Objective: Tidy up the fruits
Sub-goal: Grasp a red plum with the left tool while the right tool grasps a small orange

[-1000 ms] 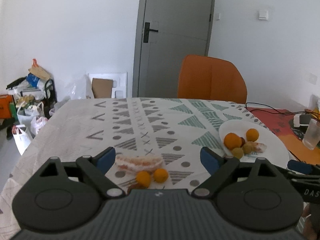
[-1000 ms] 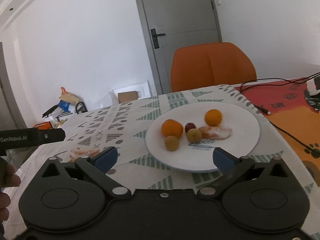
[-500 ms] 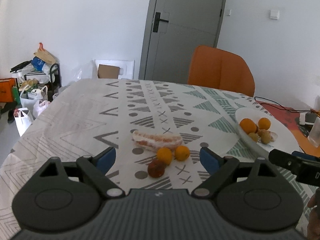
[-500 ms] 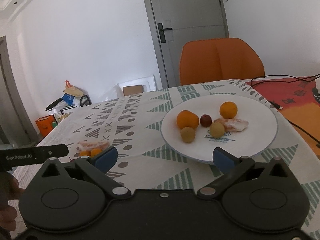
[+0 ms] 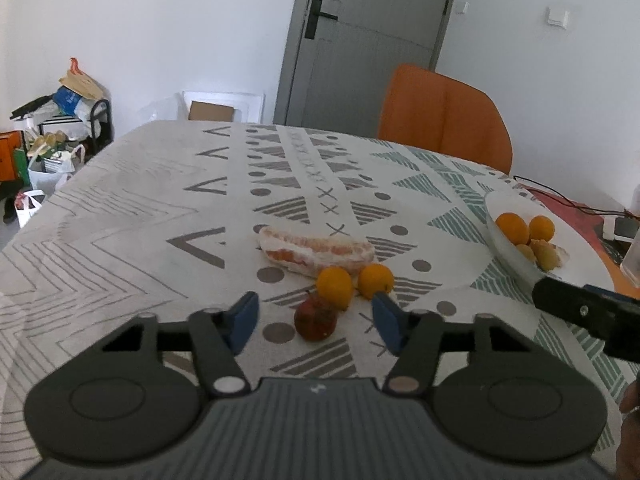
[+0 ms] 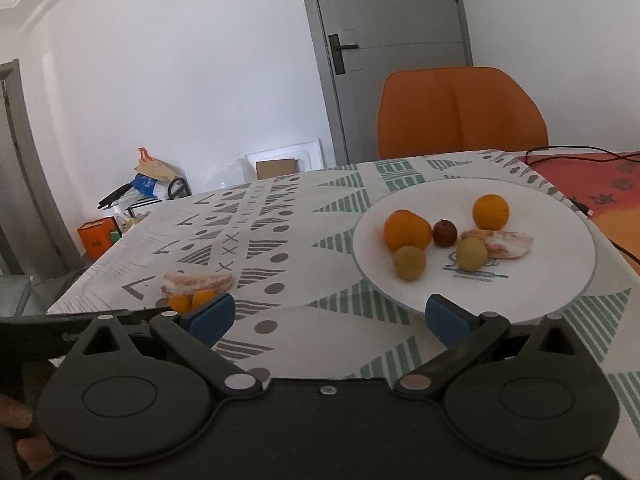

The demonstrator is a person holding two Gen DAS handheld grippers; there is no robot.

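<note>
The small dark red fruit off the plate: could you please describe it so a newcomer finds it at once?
On the patterned tablecloth, left of the white plate, lies a peeled citrus segment. In front sit two small oranges, then the red fruit: the only dark, reddish one there.

Left gripper (image 5: 315,317) closing, small red fruit (image 5: 315,320) between its pads, not yet touched. Two small oranges (image 5: 335,288) just beyond at 12 o'clock; white plate (image 5: 504,252) at 2 o'clock.

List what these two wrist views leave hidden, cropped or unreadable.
- Glass: left wrist view, cut off by the right edge.
- Red fruit: hidden in the right wrist view, where the left tool's bar covers that spot.
- Plate print: right wrist view, too blurred to read.
- Near plate rim: right wrist view, behind the right tongs' pad.
</note>
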